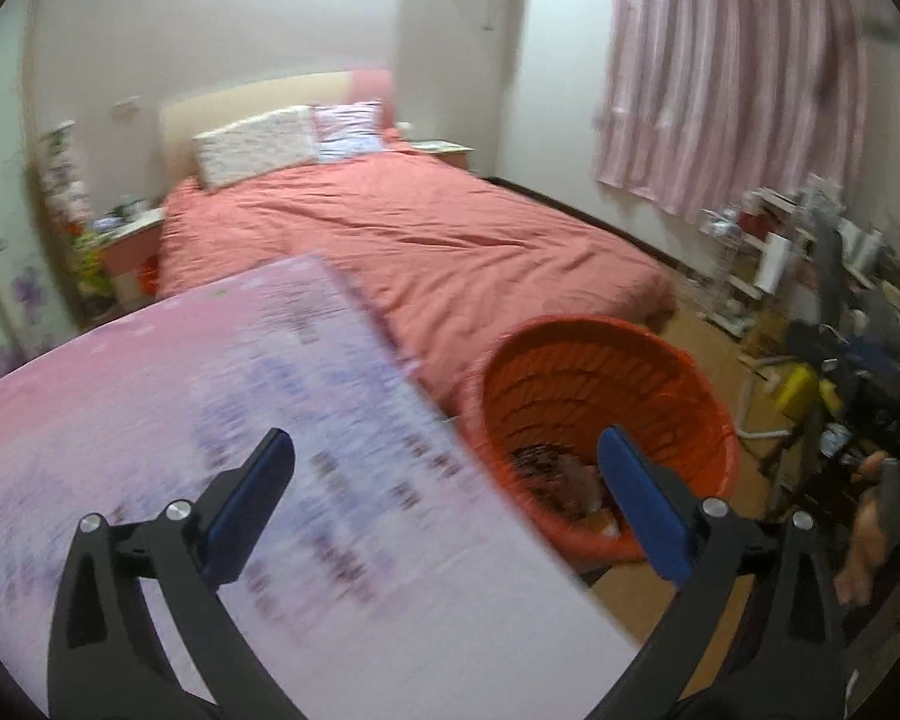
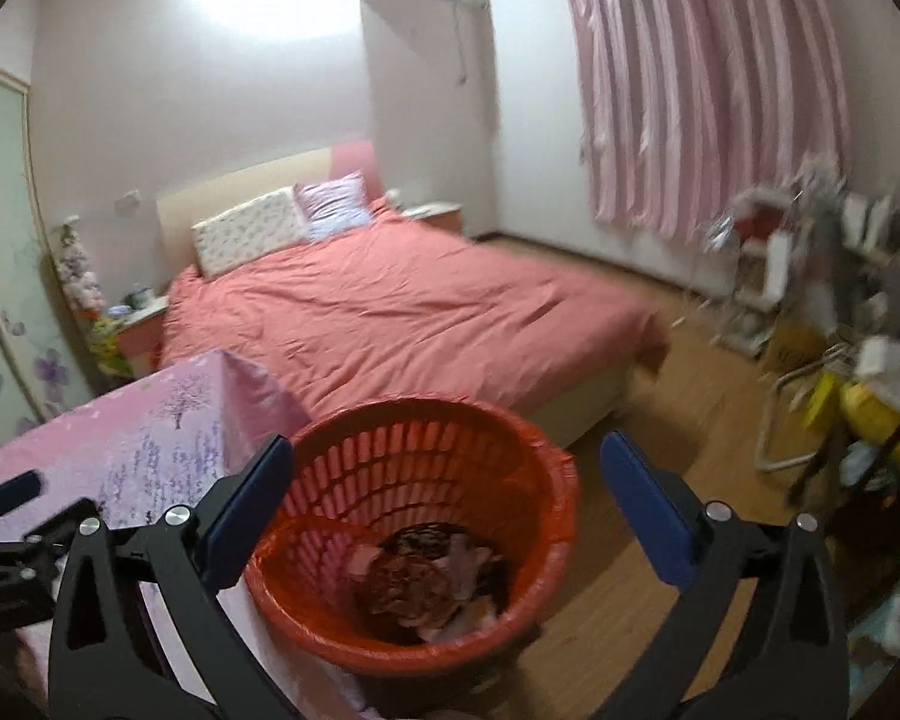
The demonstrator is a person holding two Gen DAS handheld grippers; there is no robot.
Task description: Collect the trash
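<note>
A red slatted trash basket (image 2: 498,438) with a red liner stands on the wooden floor beside a table with a pink and lavender cloth (image 2: 132,450). Crumpled trash (image 2: 420,582) lies in its bottom. My right gripper (image 2: 444,510) is open and empty, right above the basket mouth. My left gripper (image 1: 444,504) is open and empty over the tablecloth (image 1: 180,432), with the basket (image 1: 570,378) just to its right and some trash (image 1: 546,468) showing inside. The left gripper also shows at the left edge of the right wrist view (image 2: 12,534).
A bed with a salmon cover (image 2: 390,318) and pillows fills the middle of the room. Pink striped curtains (image 2: 708,90) hang at right. Cluttered shelves and a chair (image 2: 810,312) stand along the right wall. Nightstands (image 1: 132,240) flank the bed.
</note>
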